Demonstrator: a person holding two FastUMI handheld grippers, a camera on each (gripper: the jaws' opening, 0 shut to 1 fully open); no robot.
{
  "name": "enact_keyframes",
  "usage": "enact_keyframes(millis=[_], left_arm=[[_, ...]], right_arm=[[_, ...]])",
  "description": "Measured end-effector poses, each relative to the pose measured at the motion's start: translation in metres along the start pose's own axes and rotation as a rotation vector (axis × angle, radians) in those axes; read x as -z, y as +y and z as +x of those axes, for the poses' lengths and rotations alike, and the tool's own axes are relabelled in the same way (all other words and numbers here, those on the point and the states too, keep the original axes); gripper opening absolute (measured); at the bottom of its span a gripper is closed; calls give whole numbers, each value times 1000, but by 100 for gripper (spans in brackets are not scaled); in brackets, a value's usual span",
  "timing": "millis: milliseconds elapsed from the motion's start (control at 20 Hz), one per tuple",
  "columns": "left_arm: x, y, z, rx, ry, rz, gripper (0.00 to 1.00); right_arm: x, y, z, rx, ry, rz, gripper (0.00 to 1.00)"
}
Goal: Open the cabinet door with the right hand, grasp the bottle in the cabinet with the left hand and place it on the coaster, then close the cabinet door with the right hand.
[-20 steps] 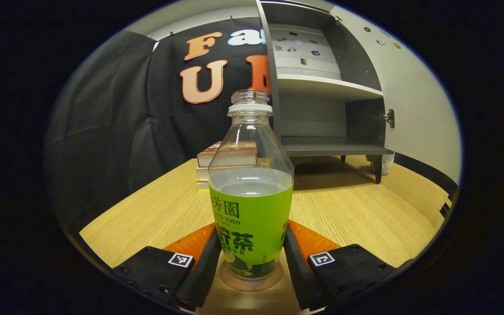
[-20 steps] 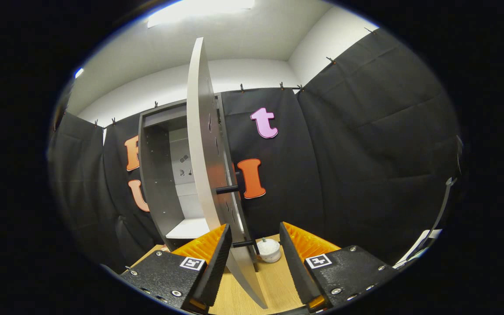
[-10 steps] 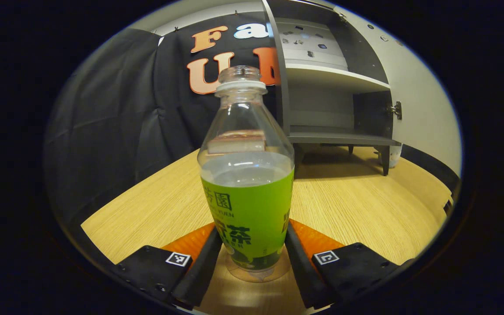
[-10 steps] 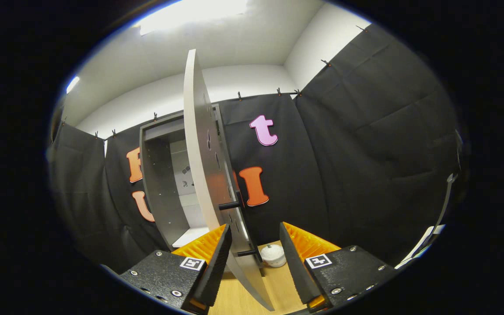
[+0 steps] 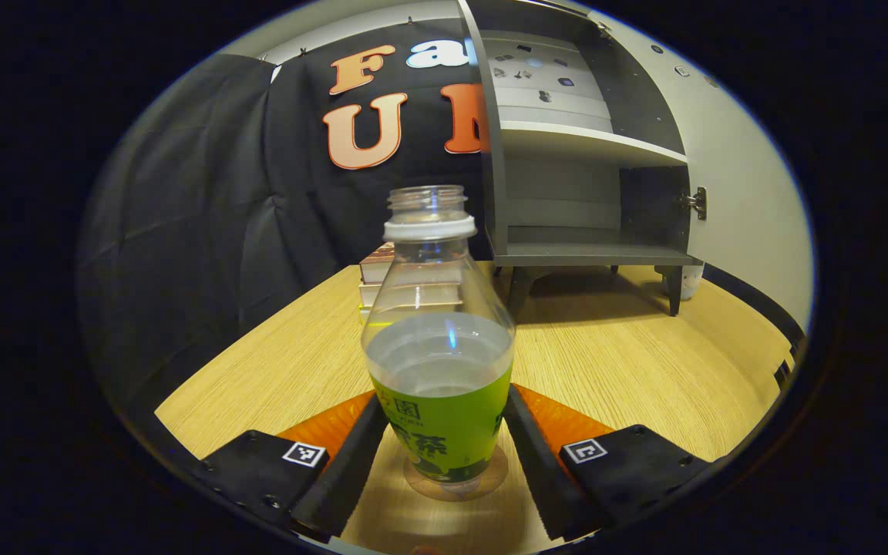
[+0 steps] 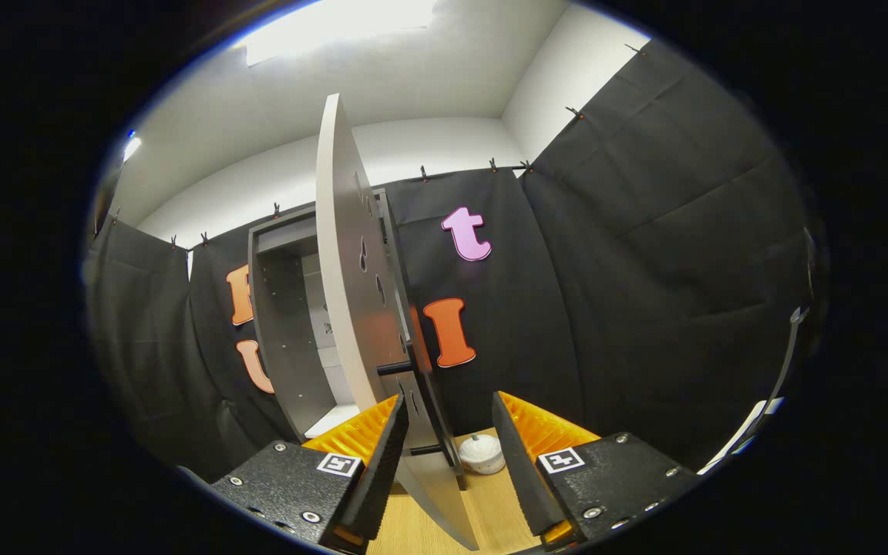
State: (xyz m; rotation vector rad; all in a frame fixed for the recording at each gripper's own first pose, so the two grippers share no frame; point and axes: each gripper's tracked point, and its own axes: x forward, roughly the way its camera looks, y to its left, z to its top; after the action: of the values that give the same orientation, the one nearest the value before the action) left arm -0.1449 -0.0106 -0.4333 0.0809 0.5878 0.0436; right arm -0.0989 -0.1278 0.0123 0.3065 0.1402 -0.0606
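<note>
Between the fingers of the left gripper (image 5: 444, 455) stands the bottle (image 5: 440, 362), upright on the round coaster (image 5: 455, 484) on the worktop (image 5: 629, 370). The fingers flank the bottle's lower body closely; I cannot tell whether they press on it or have just let go. The bottle has no cap and is partly filled with clear liquid, the level sitting just above its green label. Behind it, farther from the gripper, lies a small stack of books (image 5: 382, 281), and beyond and to the right stands the cabinet (image 5: 567, 154), its shelves bare.

In the right gripper view, the right gripper (image 6: 444, 455) has its fingers apart, and the edge of the open cabinet door (image 6: 351, 285) rises between them with its dark handle (image 6: 398, 368) just ahead; neither finger seems to press on anything. A small white object (image 6: 479, 455) sits on the worktop past the door.

By my reading, opening and placing are done or nearly so; letting go of the bottle and shutting the door remain.
</note>
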Motion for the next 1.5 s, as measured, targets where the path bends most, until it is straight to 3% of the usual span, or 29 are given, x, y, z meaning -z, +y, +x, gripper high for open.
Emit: enact_keyframes(millis=[200, 600, 1050, 1200, 1500], left_arm=[[-25, 11, -6, -44, -22, 1, 96], [-80, 10, -24, -49, -65, 45, 96], [-163, 5, -60, -52, -180, 24, 96], [-184, -4, -69, -45, -208, 27, 96], [-185, -16, -76, -29, -194, 57, 96]], right_arm=[[-5, -7, 10, -44, -16, 4, 69], [-5, -26, 20, -90, -20, -70, 69], [11, -18, 24, -249, 10, -93, 69], [19, -27, 33, -255, 17, -95, 69], [27, -17, 34, -401, 55, -55, 68]])
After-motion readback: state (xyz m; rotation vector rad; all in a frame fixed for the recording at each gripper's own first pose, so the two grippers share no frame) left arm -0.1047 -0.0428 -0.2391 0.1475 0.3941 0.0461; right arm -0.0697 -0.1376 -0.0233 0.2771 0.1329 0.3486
